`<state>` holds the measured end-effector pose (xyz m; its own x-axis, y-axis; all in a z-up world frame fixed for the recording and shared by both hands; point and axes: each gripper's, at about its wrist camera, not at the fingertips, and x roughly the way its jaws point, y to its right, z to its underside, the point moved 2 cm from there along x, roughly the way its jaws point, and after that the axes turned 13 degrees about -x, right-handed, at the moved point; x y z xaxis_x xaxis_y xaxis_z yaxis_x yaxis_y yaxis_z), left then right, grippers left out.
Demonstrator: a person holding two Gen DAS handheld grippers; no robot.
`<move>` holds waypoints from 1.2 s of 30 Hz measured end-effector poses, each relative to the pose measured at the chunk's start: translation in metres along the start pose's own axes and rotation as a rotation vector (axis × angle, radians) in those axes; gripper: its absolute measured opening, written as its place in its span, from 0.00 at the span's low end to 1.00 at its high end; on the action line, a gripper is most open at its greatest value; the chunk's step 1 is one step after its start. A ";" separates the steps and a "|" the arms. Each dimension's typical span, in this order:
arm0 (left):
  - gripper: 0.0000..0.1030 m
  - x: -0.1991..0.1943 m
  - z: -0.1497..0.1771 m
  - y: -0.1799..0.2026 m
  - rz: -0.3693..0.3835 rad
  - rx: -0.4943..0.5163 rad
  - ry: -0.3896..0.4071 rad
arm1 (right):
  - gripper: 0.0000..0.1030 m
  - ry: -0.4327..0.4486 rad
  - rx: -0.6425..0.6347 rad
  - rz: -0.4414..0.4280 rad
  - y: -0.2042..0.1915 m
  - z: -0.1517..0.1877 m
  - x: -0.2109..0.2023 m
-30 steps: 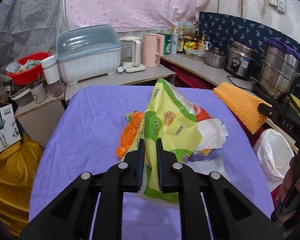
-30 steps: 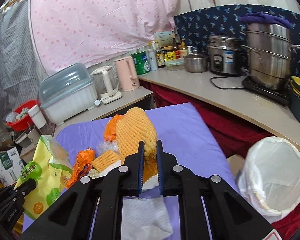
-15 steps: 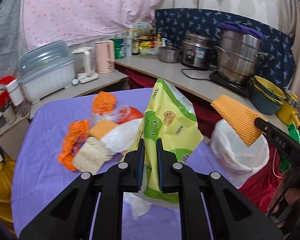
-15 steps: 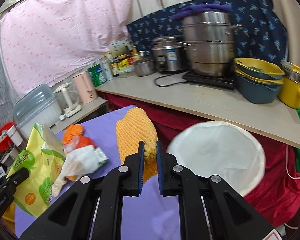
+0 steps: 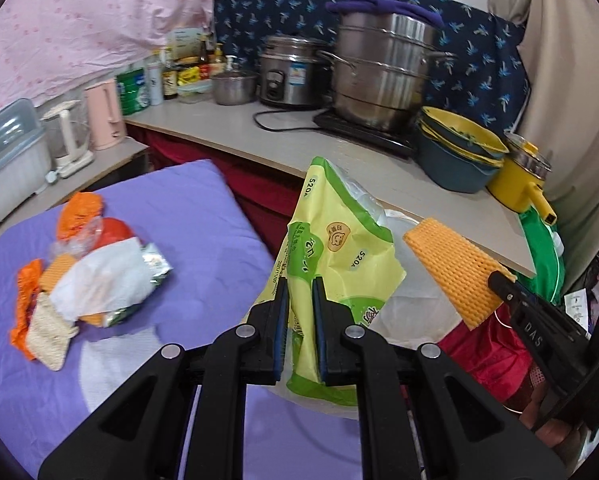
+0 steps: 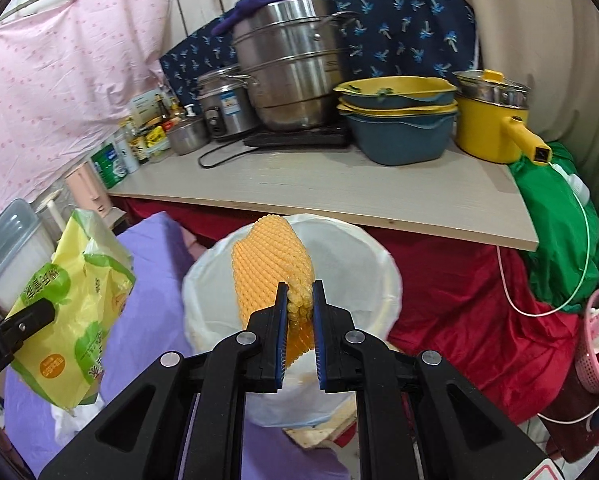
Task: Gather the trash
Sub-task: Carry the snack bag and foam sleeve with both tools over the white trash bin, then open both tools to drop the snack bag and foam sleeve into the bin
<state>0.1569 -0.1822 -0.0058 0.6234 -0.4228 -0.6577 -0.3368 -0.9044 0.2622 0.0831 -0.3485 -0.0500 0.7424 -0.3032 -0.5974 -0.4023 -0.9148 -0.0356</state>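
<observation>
A: Holding check, left side first. The left hand-held gripper (image 5: pixel 298 280) is clenched on a yellow-green snack bag (image 5: pixel 335 248); the bag stands up from the jaws, and its lower edge hangs below them, partly hidden by the gripper body.

B: Right side?

A: The right hand-held gripper (image 6: pixel 299 286) is clenched on an orange foam net (image 6: pixel 271 268). Only the net's lower corner sits between the pads; the rest sticks forward over the trash bin (image 6: pixel 379 276), which has a white liner. The net and gripper cover much of the bin's opening, so I cannot tell what lies inside.

B: Where is the bin?

A: Just beside the purple-covered tabletop (image 5: pixel 203 208), in front of the red cloth (image 6: pixel 459 280) hanging under the counter (image 6: pixel 339 188). In the left wrist view the bag hides nearly all of it.

B: Other trash?

A: A pile of wrappers (image 5: pixel 87 276) lies on the purple tabletop, well apart from both grippers: orange scraps, white paper, a foil packet, a pale foam piece. They overlap, so single items are hard to separate.

B: Person?

A: Only a hand (image 5: pixel 547 424) at the lower right edge, cut off.
</observation>
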 end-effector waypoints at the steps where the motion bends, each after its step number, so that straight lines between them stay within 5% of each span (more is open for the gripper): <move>1: 0.11 0.007 0.001 0.006 0.007 0.005 -0.011 | 0.10 -0.005 0.005 0.009 0.005 0.002 0.003; 18: 0.14 0.100 0.001 0.066 0.034 0.061 -0.123 | 0.12 -0.080 0.059 0.027 0.035 0.011 0.061; 22: 0.41 0.107 -0.004 0.064 0.032 0.038 -0.111 | 0.22 -0.081 0.066 0.021 0.033 0.008 0.070; 27: 0.55 0.105 -0.013 0.053 0.009 0.013 -0.081 | 0.39 -0.063 0.069 0.015 0.027 0.001 0.071; 36: 0.65 0.084 -0.023 0.028 -0.015 -0.041 -0.033 | 0.50 -0.017 0.053 0.012 0.014 -0.009 0.049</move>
<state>0.2163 -0.2442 -0.0378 0.6041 -0.4074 -0.6849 -0.2981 -0.9126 0.2799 0.1182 -0.3787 -0.0723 0.7285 -0.3092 -0.6113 -0.4392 -0.8956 -0.0704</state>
